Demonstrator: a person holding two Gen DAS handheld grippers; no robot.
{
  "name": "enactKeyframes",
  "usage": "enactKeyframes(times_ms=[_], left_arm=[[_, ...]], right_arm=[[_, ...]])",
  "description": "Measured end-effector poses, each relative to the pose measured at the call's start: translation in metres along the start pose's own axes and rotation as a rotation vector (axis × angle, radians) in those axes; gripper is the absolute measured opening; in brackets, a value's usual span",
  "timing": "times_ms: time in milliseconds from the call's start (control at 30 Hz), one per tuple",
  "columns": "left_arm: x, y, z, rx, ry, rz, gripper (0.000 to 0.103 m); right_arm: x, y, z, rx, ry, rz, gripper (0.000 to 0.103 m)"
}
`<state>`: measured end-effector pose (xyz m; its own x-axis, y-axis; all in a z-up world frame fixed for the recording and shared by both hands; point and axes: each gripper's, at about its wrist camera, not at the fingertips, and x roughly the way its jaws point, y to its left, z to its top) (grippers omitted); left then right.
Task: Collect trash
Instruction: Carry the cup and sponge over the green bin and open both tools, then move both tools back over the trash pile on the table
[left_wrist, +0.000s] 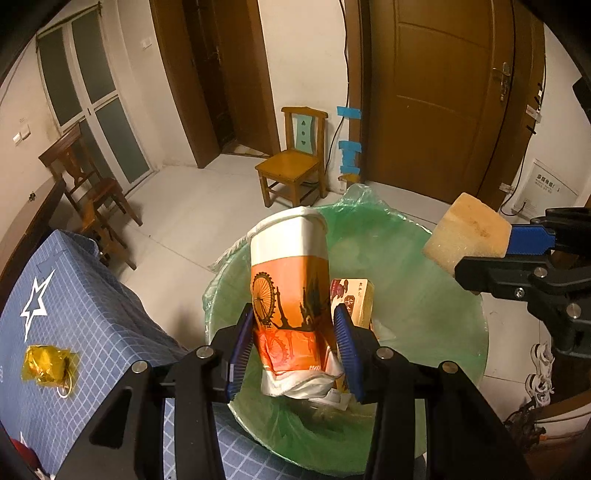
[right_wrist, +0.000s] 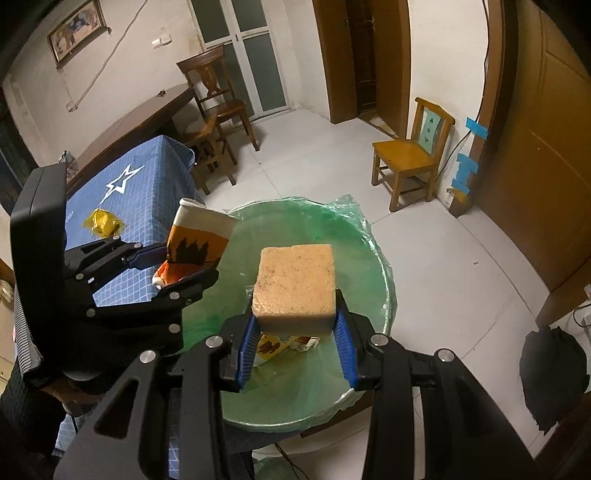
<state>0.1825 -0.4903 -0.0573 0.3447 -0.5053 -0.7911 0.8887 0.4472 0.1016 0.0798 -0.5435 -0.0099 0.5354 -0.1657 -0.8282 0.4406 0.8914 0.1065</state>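
My left gripper (left_wrist: 293, 347) is shut on a crumpled paper cup (left_wrist: 290, 291), white with an orange skyline print, and holds it over the trash bin (left_wrist: 443, 343) lined with a green bag. In the right wrist view that cup (right_wrist: 197, 240) hangs over the bin's left rim. My right gripper (right_wrist: 295, 339) is shut on a tan sponge block (right_wrist: 295, 284) above the bin (right_wrist: 362, 266). The sponge (left_wrist: 467, 234) shows at the right of the left wrist view. A small printed carton (left_wrist: 354, 301) lies inside the bin. A crumpled yellow wrapper (left_wrist: 48, 365) lies on the blue checked tablecloth (left_wrist: 92, 332).
A small wooden chair (left_wrist: 291, 158) stands against the far wall by a closed brown door (left_wrist: 443, 99). Darker chairs (left_wrist: 88, 188) and a wooden table (right_wrist: 140, 122) stand behind the cloth-covered table. A black bag (right_wrist: 550, 369) and white shoes (left_wrist: 541, 369) lie on the tiled floor.
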Motion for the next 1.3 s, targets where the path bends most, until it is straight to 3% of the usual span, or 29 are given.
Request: enactKeyframes(times_ms=[233, 333, 367, 400, 933, 1200, 1300], left_arm=[[-0.002, 0.003, -0.003, 0.008, -0.011, 0.011, 0.046], [-0.005, 0.004, -0.004, 0.004, -0.025, 0.031, 0.061], [-0.005, 0.004, -0.004, 0.002, -0.030, 0.044, 0.071], [-0.006, 0.004, -0.004, 0.000, -0.035, 0.047, 0.073], [-0.031, 0.002, -0.011, 0.008, -0.098, 0.145, 0.073], [-0.050, 0.010, -0.018, -0.041, -0.110, 0.174, 0.073], [-0.067, 0.021, -0.031, -0.100, -0.120, 0.204, 0.073]], right_arm=[[0.003, 0.001, 0.002, -0.007, 0.005, 0.004, 0.036], [0.004, 0.001, 0.000, -0.011, 0.011, 0.003, 0.039], [0.004, 0.001, 0.000, -0.006, 0.013, 0.006, 0.049], [0.003, -0.002, 0.000, 0.008, 0.005, 0.002, 0.052], [-0.008, 0.005, -0.001, -0.003, -0.038, -0.014, 0.051], [-0.016, 0.015, -0.003, -0.016, -0.055, -0.017, 0.051], [-0.023, 0.022, -0.006, -0.013, -0.106, -0.008, 0.051]])
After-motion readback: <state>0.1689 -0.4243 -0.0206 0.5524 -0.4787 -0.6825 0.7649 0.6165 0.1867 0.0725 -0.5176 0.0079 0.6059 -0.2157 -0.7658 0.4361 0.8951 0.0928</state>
